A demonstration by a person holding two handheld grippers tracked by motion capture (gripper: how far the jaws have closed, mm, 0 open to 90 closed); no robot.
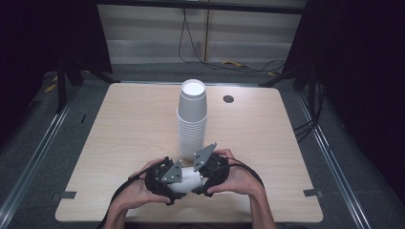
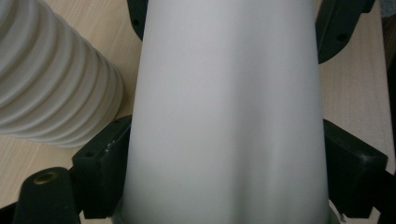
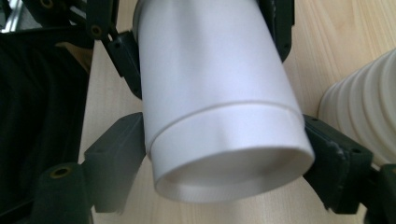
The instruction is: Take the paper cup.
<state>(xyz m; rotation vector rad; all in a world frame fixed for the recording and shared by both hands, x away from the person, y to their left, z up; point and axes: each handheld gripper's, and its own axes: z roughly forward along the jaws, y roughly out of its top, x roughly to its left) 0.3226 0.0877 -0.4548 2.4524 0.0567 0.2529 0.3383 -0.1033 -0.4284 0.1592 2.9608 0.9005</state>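
Note:
A white paper cup [image 1: 188, 180] lies level between my two grippers, just above the front of the wooden table [image 1: 129, 124]. My left gripper [image 1: 181, 185] is shut on its wider end [image 2: 224, 116], black jaws pressed to both sides. My right gripper [image 1: 201, 175] is shut on the other end [image 3: 224, 140], whose recessed bottom faces its camera. A faint step line runs round the cup near that end; whether it is one cup or two nested I cannot tell. A tall upside-down stack of white cups [image 1: 192, 119] stands just behind the grippers.
The cup stack [image 2: 46, 79] [image 3: 369, 112] sits close beside the held cup. A dark round hole [image 1: 228, 99] marks the table's far right. Black stands and cables [image 1: 248, 64] lie on the floor beyond the table.

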